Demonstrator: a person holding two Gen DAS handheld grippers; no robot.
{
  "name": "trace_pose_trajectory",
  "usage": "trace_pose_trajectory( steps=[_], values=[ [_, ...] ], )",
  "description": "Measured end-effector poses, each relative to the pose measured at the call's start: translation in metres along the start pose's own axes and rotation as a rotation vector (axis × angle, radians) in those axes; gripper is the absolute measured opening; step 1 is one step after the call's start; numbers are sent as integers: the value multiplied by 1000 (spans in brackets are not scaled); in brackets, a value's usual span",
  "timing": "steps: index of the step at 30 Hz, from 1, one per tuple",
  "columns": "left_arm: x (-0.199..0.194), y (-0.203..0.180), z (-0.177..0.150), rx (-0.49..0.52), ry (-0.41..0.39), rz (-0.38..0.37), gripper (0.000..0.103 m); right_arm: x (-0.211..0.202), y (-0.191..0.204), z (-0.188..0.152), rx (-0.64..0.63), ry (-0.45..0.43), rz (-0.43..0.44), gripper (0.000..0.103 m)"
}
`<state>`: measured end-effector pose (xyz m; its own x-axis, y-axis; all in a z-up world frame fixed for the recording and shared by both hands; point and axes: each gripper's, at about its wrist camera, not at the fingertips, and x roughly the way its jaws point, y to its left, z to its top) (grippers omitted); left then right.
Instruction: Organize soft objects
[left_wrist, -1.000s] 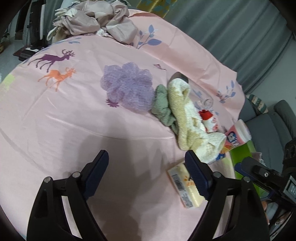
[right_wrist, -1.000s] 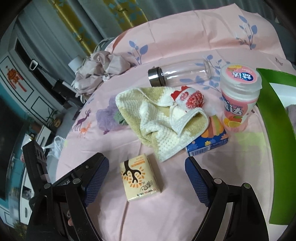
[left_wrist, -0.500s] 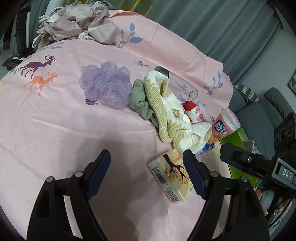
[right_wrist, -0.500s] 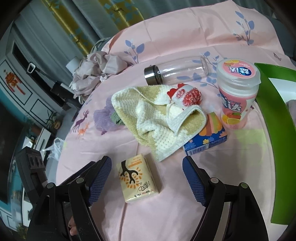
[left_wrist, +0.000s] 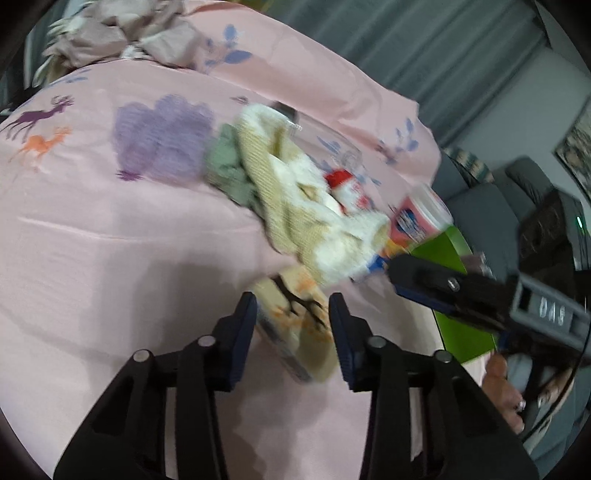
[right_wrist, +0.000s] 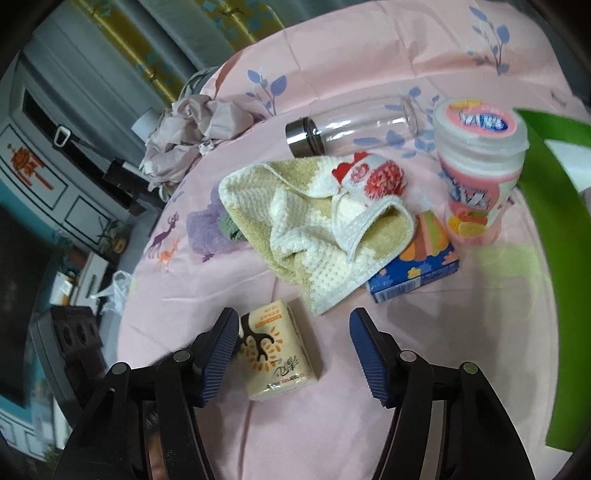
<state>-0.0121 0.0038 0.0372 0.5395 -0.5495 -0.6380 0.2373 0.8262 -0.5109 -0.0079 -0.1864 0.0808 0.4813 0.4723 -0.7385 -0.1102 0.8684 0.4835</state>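
Left wrist: tissue pack (left_wrist: 295, 325) inside left gripper (left_wrist: 291, 317)

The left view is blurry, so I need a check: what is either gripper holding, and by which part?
The left gripper has just closed around the tissue pack's long sides; firm contact is unclear. The right gripper holds nothing.
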Motion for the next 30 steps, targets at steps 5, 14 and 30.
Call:
trace_pose_trajectory(
  steps=[5, 14, 30],
  values=[
    [14, -16, -9, 68, 46, 3, 35, 16, -4, -2, 31, 58, 46, 65],
    [32, -12, -13, 31, 85, 7, 37, 57, -7, -10, 31, 163, 24, 65],
    [-22, -84, 2, 271, -211, 12, 34, -39, 28, -1, -139, -123, 16, 55]
  ],
)
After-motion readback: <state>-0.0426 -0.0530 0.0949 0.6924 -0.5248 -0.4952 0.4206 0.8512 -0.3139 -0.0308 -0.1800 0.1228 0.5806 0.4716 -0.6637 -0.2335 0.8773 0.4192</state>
